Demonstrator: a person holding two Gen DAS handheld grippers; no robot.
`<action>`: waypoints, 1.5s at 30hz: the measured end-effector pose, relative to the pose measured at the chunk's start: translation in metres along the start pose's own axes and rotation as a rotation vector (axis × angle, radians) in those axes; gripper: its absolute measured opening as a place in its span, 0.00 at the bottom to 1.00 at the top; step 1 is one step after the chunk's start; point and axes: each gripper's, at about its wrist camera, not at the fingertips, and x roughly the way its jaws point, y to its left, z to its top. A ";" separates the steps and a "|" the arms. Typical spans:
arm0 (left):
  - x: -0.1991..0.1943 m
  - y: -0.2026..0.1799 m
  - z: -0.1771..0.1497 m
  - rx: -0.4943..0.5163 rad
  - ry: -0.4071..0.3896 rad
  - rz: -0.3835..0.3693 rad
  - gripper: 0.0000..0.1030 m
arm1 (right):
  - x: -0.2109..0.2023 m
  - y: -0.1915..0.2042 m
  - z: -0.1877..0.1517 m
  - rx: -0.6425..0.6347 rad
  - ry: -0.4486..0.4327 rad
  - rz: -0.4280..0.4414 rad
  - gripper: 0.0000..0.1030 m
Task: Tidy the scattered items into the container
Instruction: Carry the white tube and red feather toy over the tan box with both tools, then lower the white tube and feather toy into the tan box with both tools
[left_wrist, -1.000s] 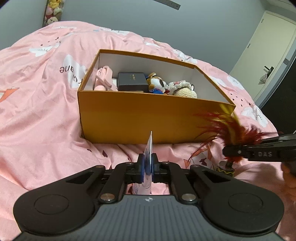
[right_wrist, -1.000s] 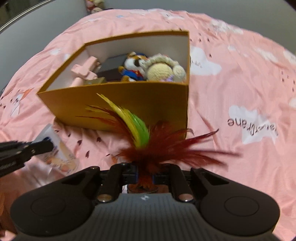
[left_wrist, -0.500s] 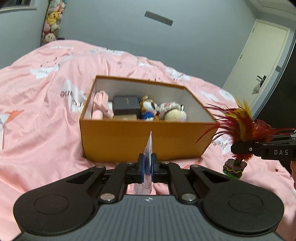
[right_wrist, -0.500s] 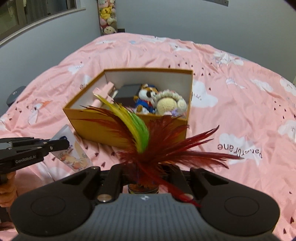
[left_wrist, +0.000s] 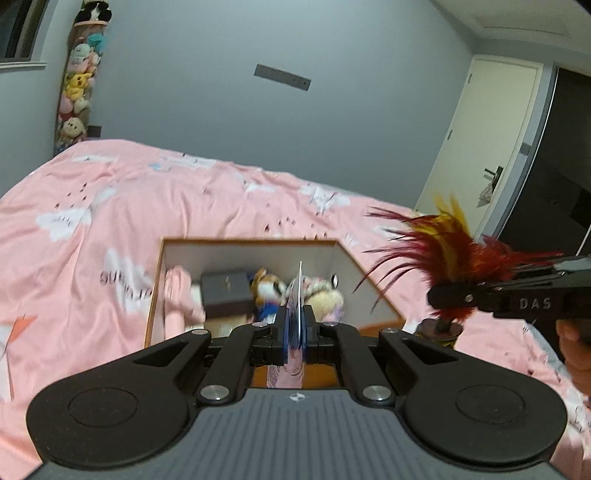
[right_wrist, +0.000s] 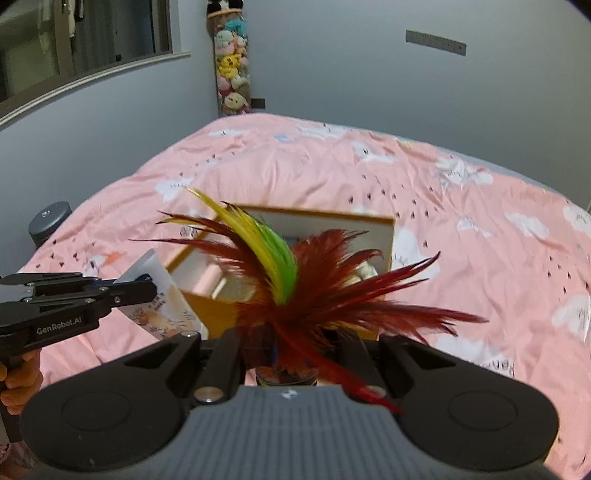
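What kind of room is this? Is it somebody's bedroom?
Most likely a bedroom: a big bed under a pink cloud-print cover, a hanging column of plush toys in the corner, and a door at the side.

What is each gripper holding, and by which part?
Left gripper pinches a flat sachet by its top edge; right gripper grips the feather shuttlecock just above its base.
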 end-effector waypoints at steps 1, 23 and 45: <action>0.003 0.001 0.006 -0.004 -0.004 -0.006 0.06 | 0.001 0.000 0.005 -0.002 -0.005 0.005 0.12; 0.139 0.023 0.031 -0.044 0.210 -0.057 0.06 | 0.140 -0.040 0.036 0.009 0.159 0.047 0.12; 0.190 0.027 0.003 -0.080 0.348 -0.017 0.06 | 0.200 -0.050 0.012 -0.013 0.302 0.049 0.14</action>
